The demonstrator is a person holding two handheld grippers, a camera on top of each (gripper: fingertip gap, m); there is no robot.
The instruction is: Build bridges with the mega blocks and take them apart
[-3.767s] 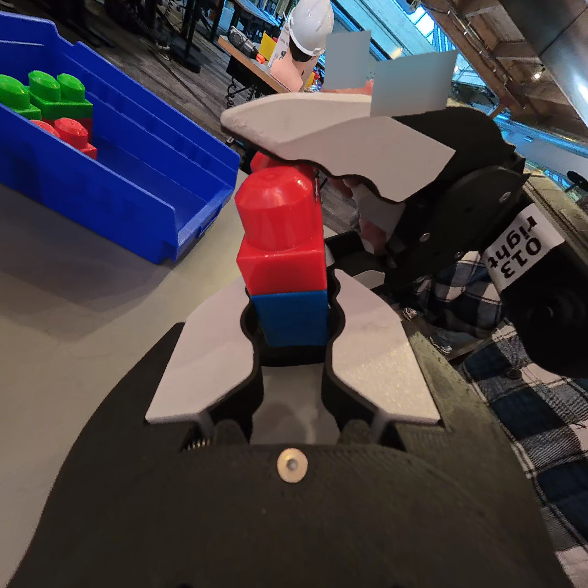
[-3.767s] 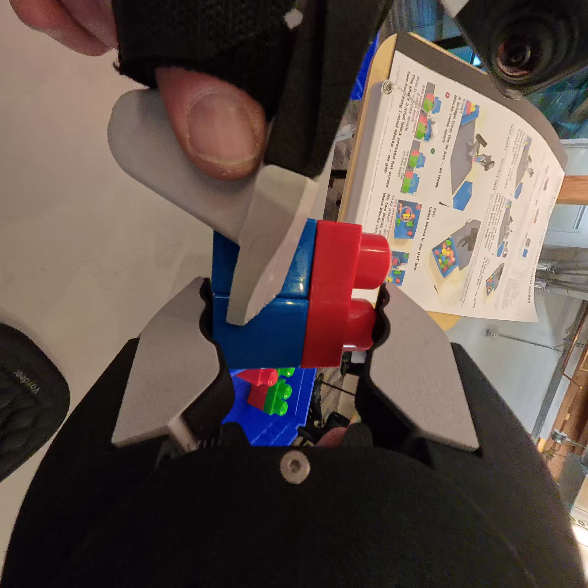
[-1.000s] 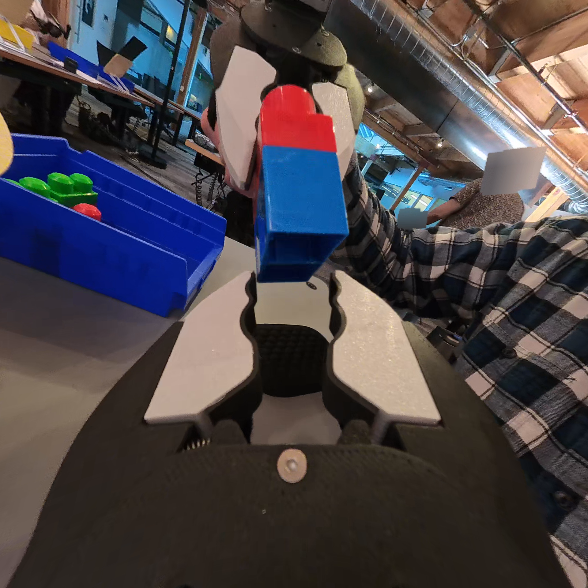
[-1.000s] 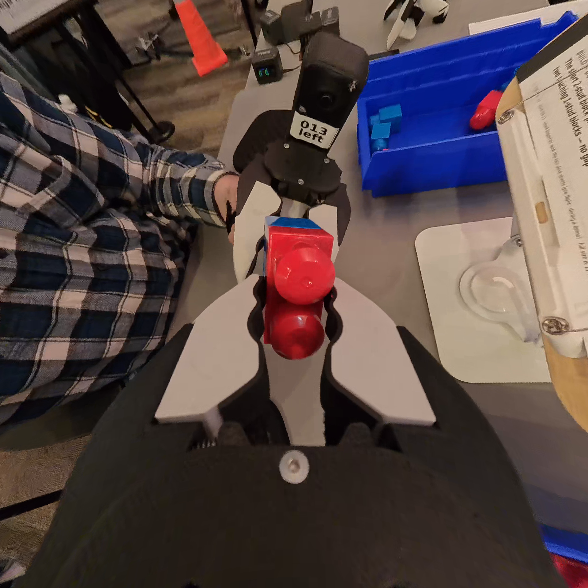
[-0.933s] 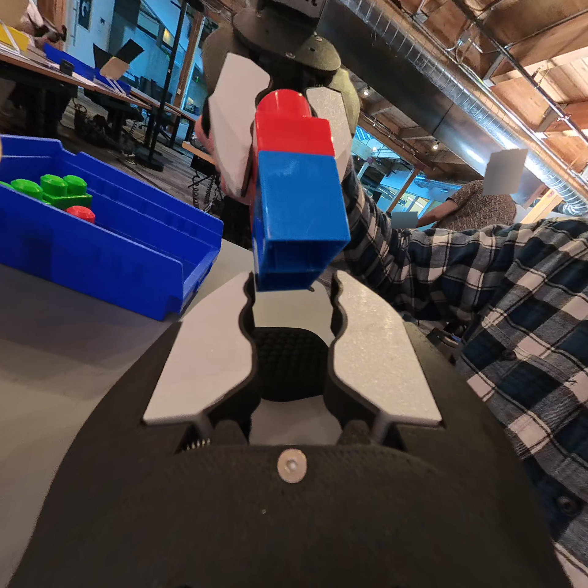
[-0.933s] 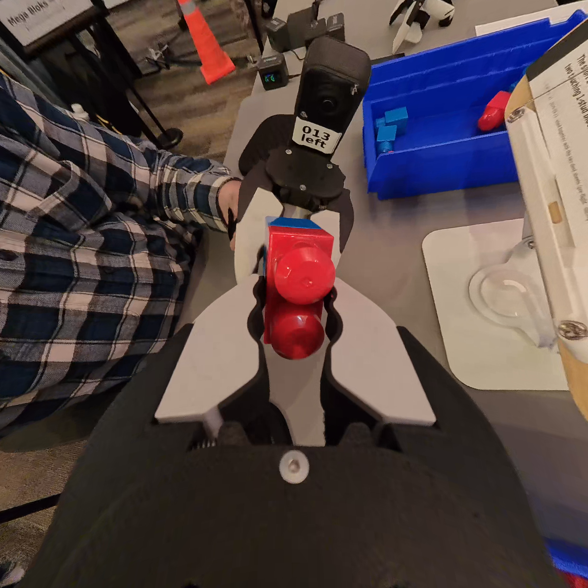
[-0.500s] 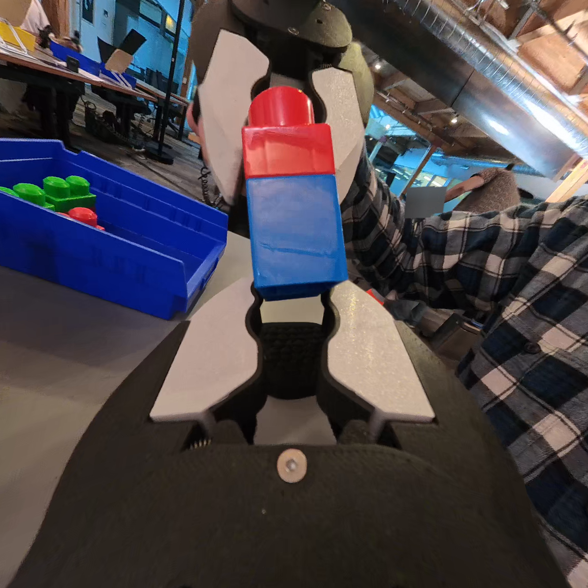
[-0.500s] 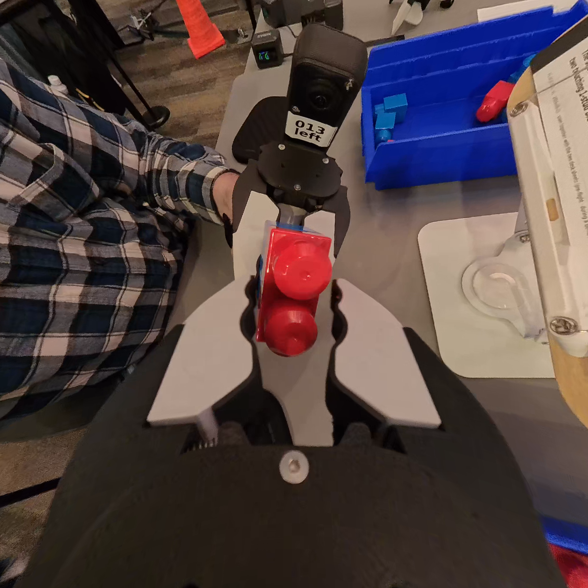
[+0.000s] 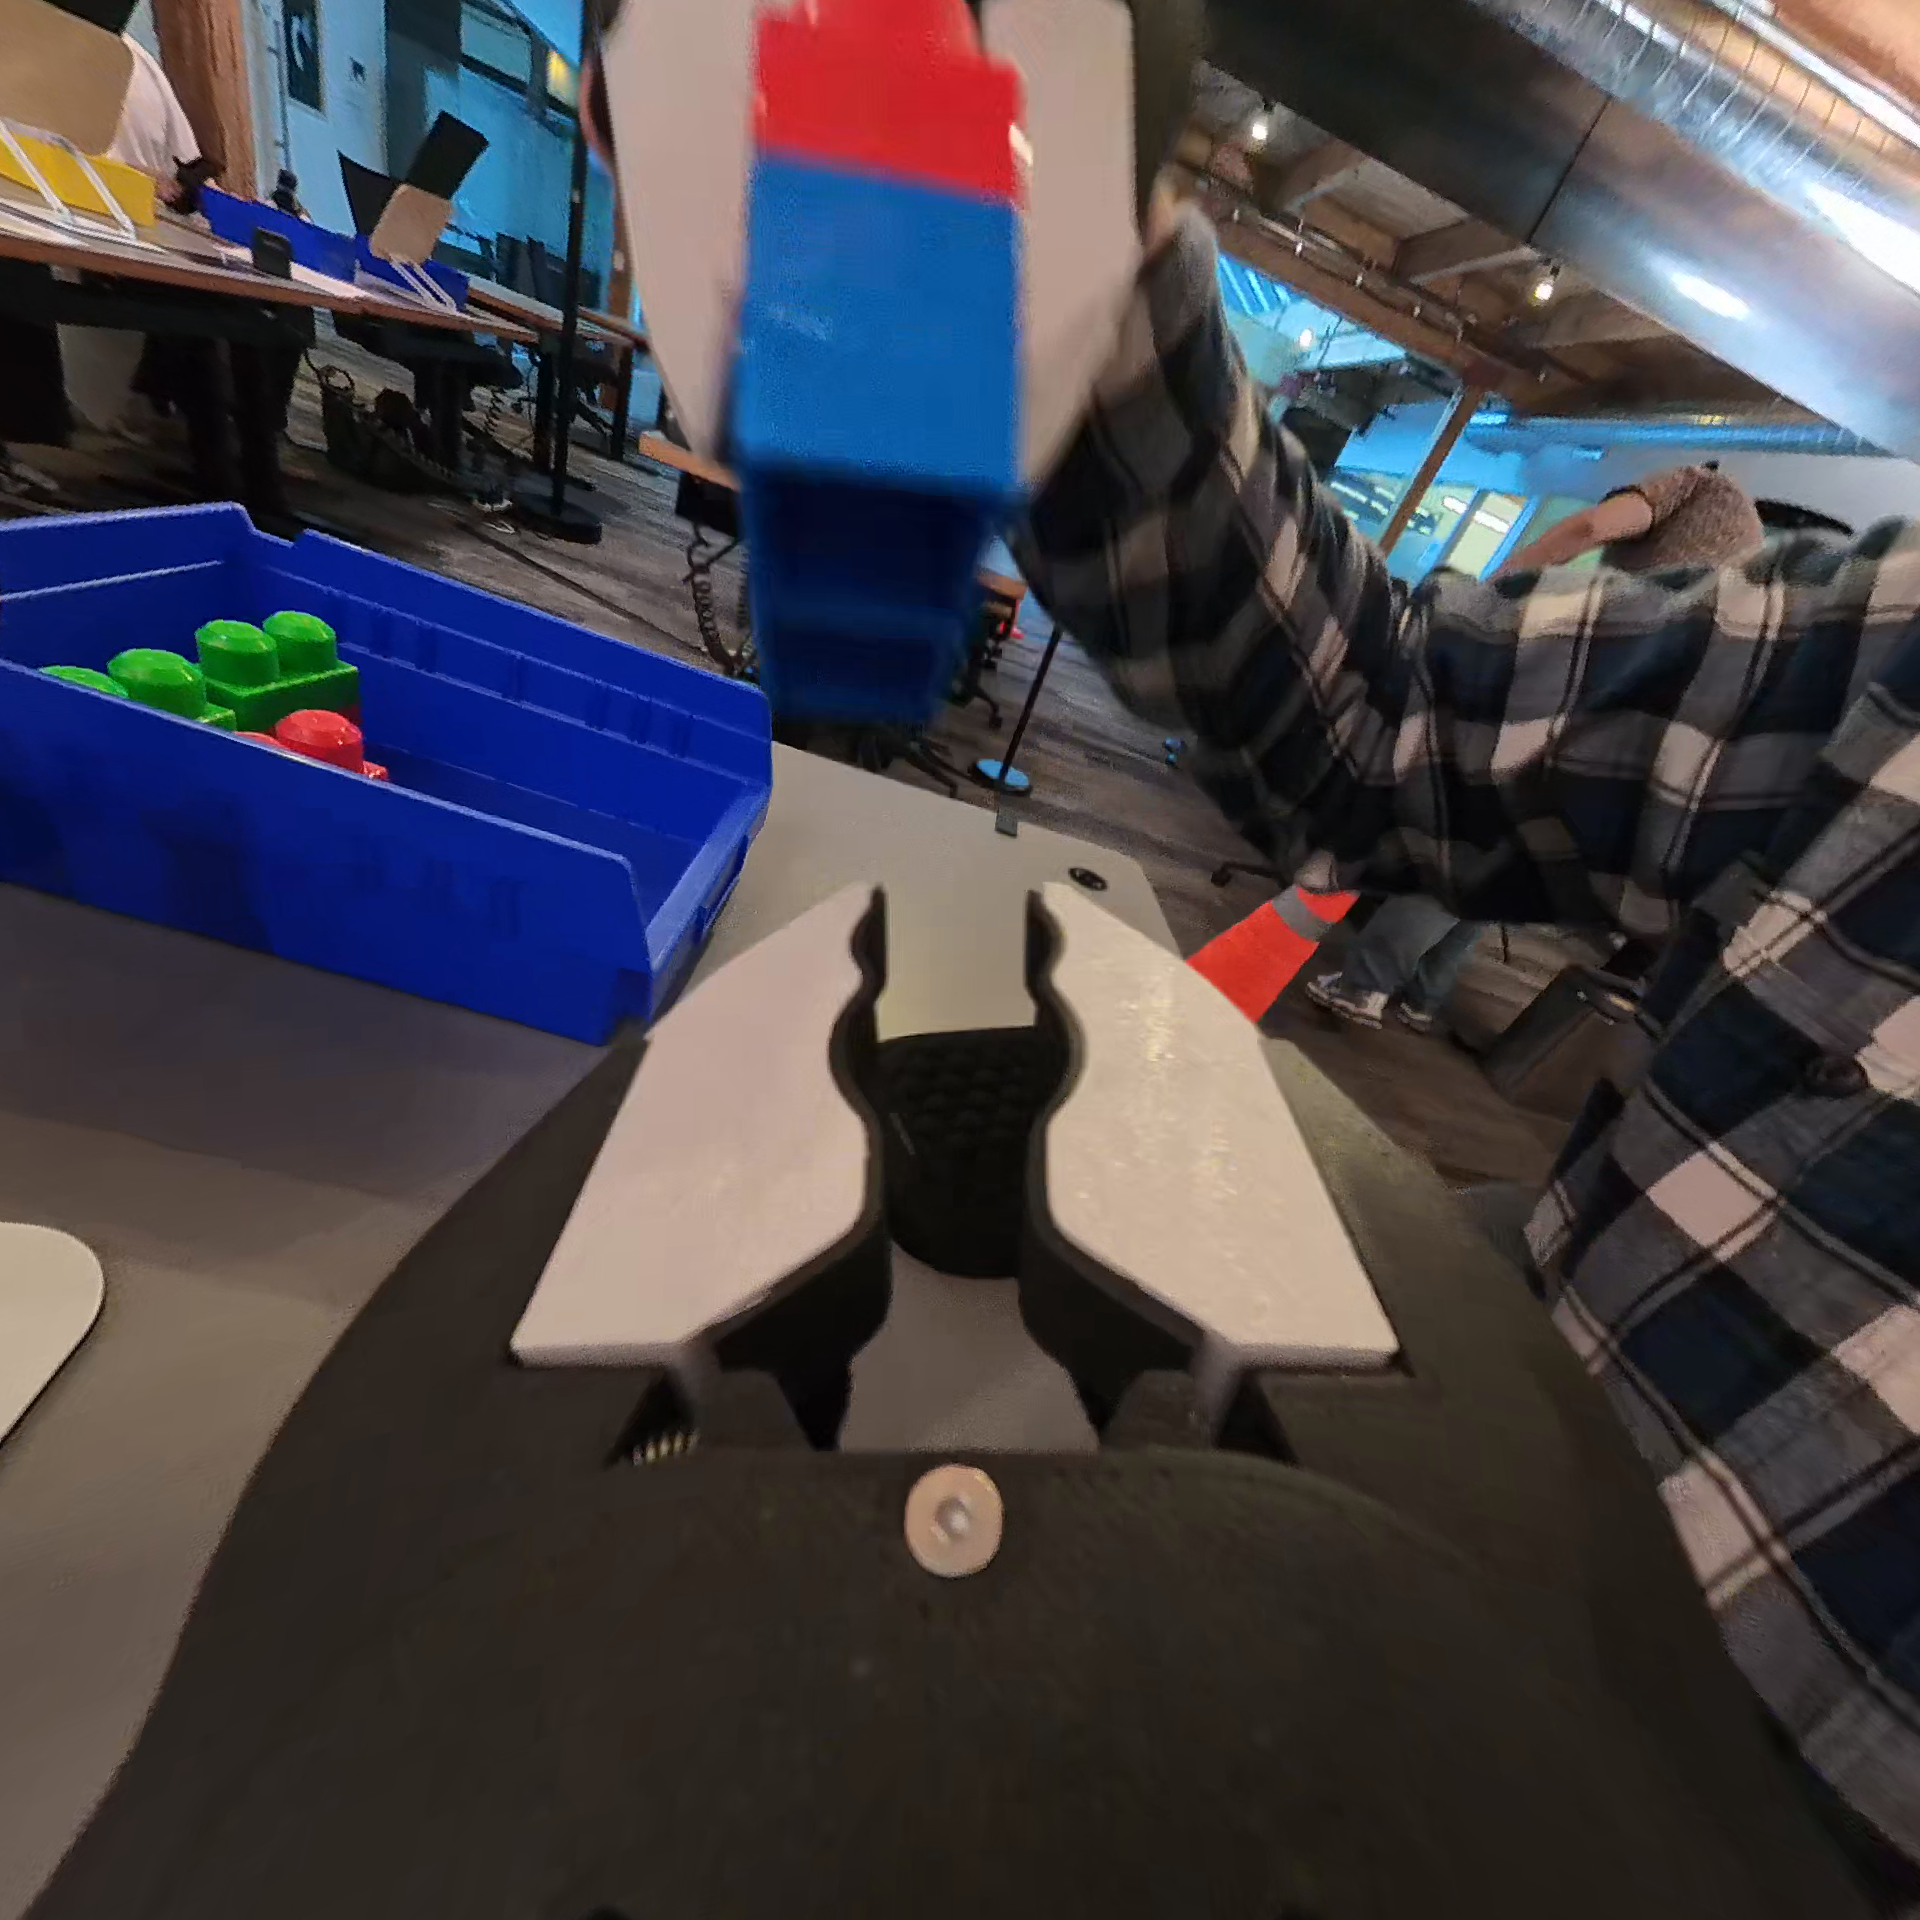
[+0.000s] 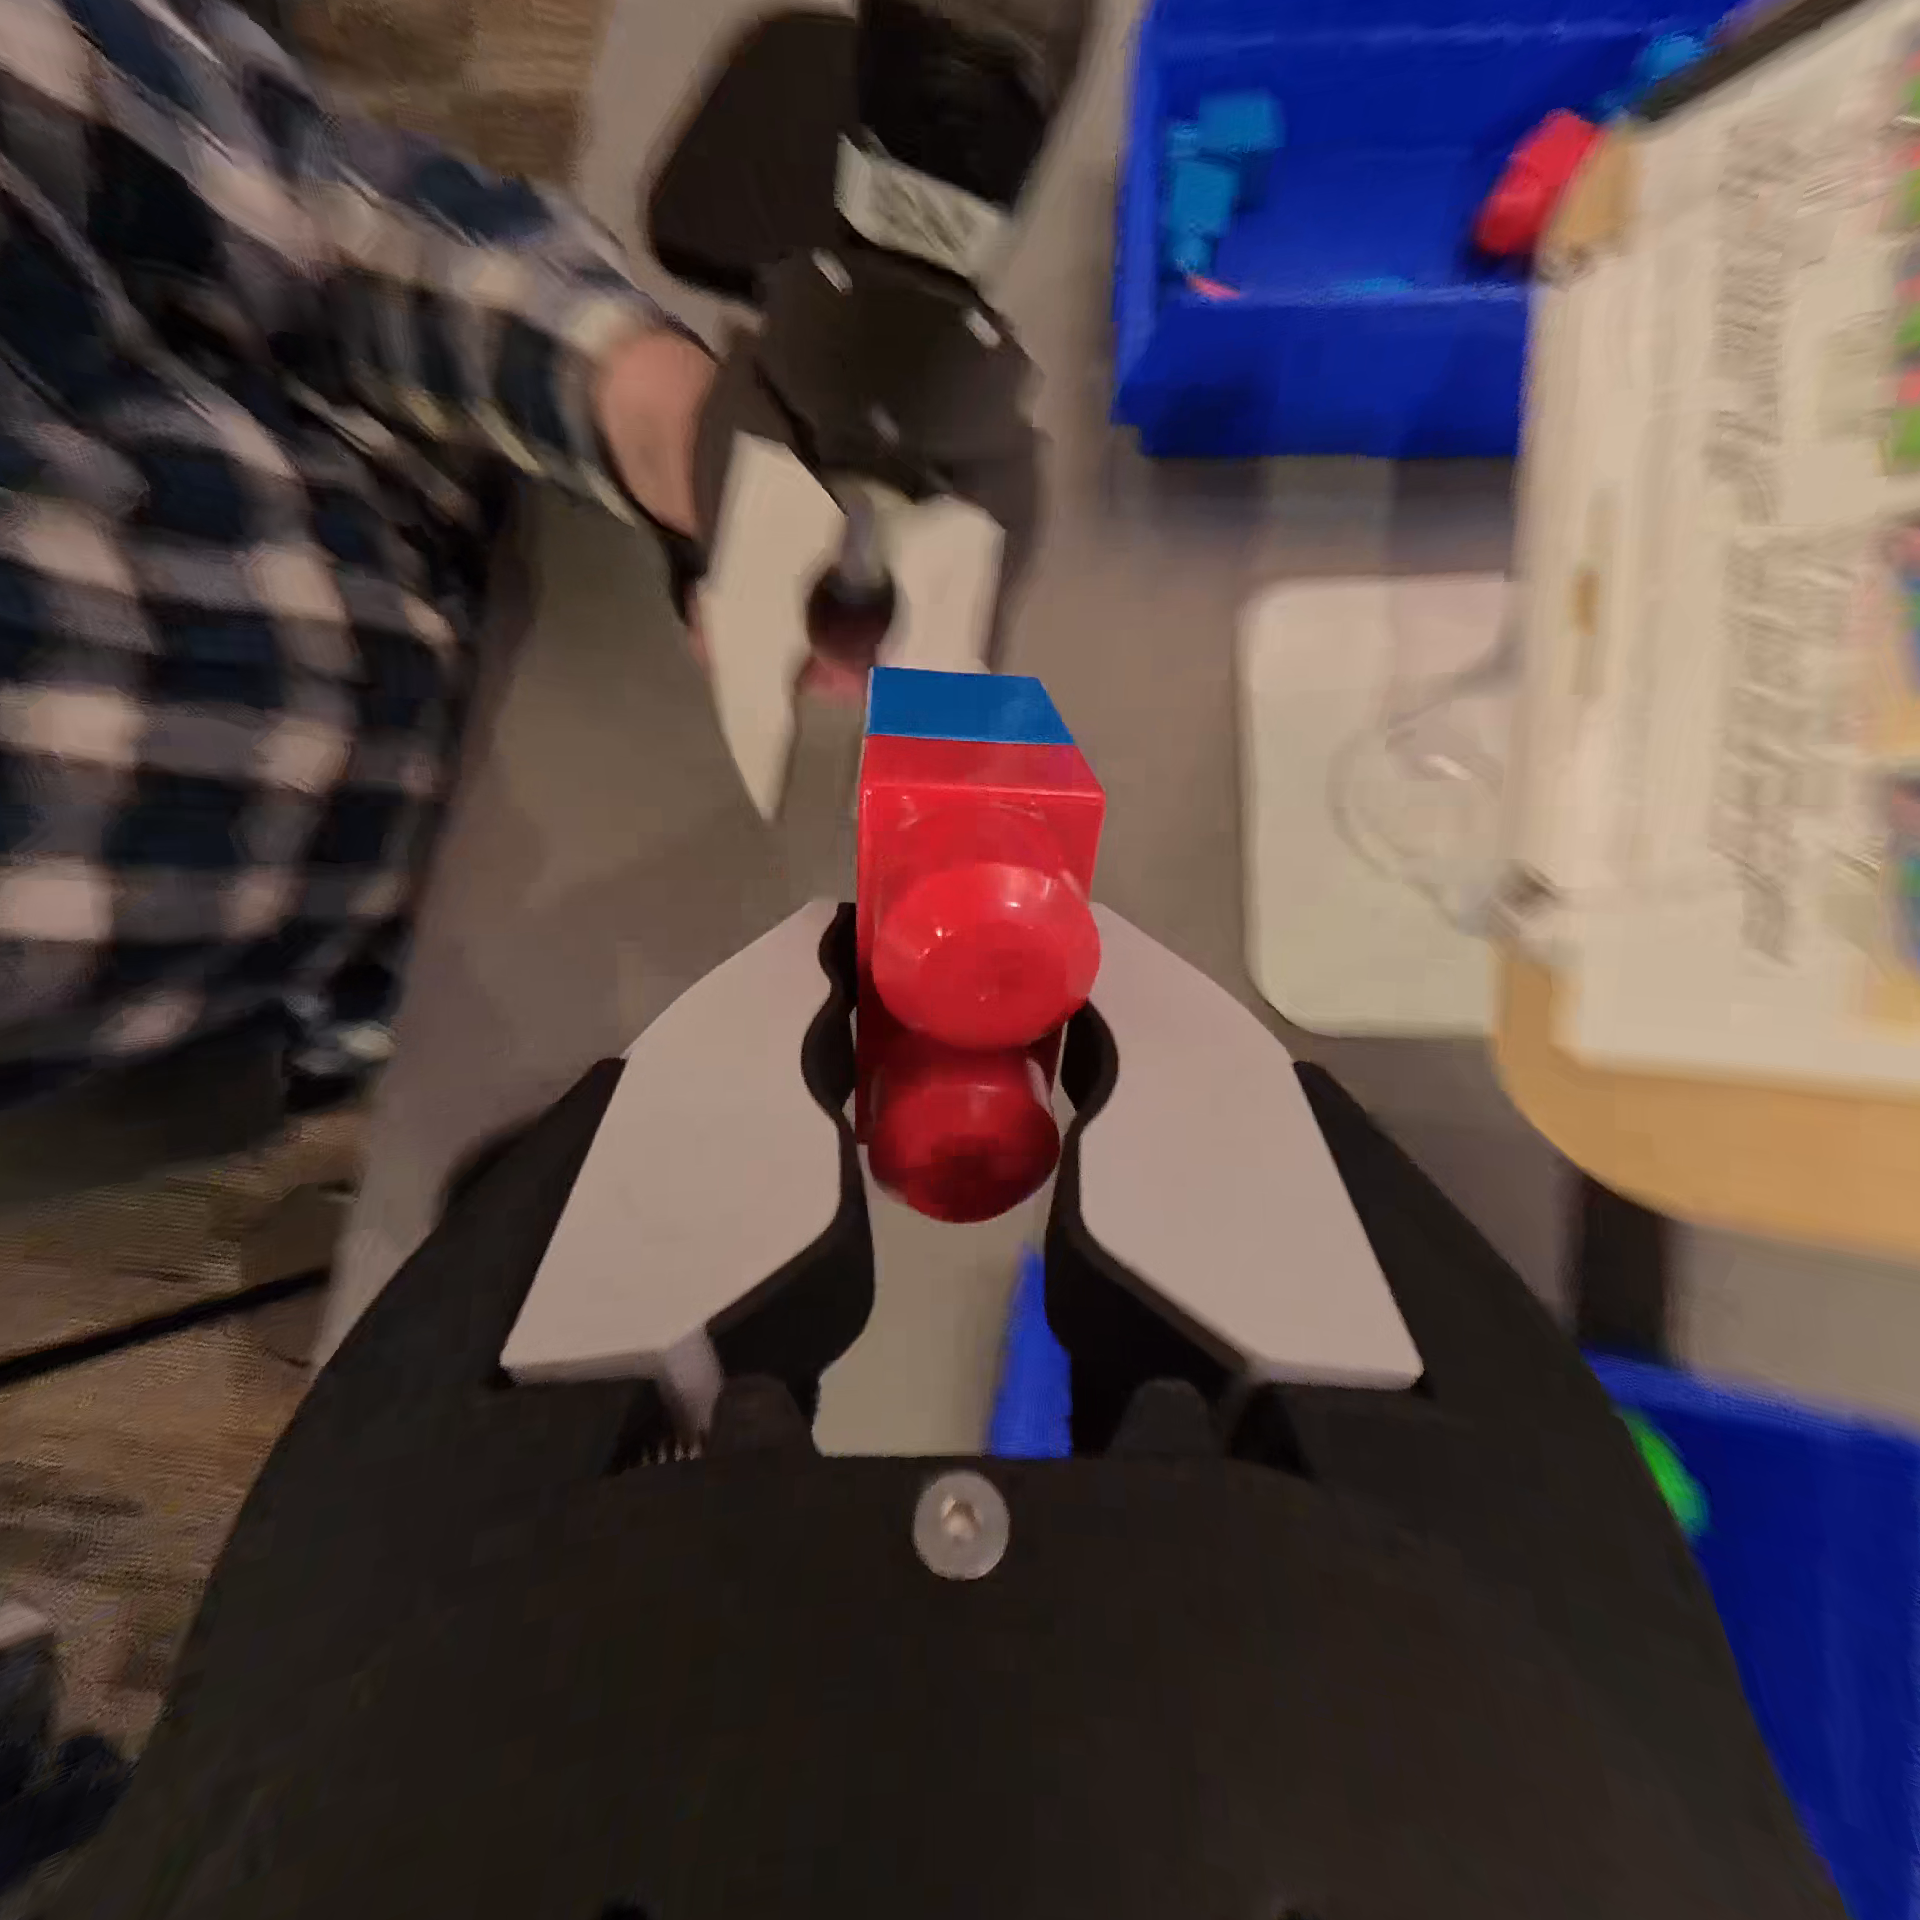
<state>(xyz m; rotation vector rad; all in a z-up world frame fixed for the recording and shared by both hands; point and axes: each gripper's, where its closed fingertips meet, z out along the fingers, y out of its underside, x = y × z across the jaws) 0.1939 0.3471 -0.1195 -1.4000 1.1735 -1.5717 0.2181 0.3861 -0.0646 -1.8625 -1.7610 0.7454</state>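
My right gripper (image 10: 966, 935) is shut on a red two-stud block (image 10: 977, 883), its pads pressing on the block's two sides. Blue blocks (image 10: 966, 707) are stuck to the red block's far side. In the left wrist view the same stack hangs in the air above my left gripper, red part (image 9: 883, 94) on top and blue part (image 9: 873, 343) below, between the right gripper's fingers (image 9: 675, 208). My left gripper (image 9: 956, 914) is open with a narrow gap and nothing between its pads. It also shows, blurred, in the right wrist view (image 10: 852, 582) beyond the stack.
A blue bin (image 9: 416, 883) on the grey table holds green blocks (image 9: 239, 665) and a red block (image 9: 322, 738). In the right wrist view another blue bin (image 10: 1320, 384) stands far right, beside a white mat (image 10: 1351, 810) and an instruction board (image 10: 1714, 520). A person's plaid sleeve (image 9: 1558, 727) is at the right. The grippers' ends are close to 8 cm from one another.
The stack has risen up and away from my left fingertips, which had the blue end between them. My left jaws have narrowed on nothing. My right gripper still has the red block.
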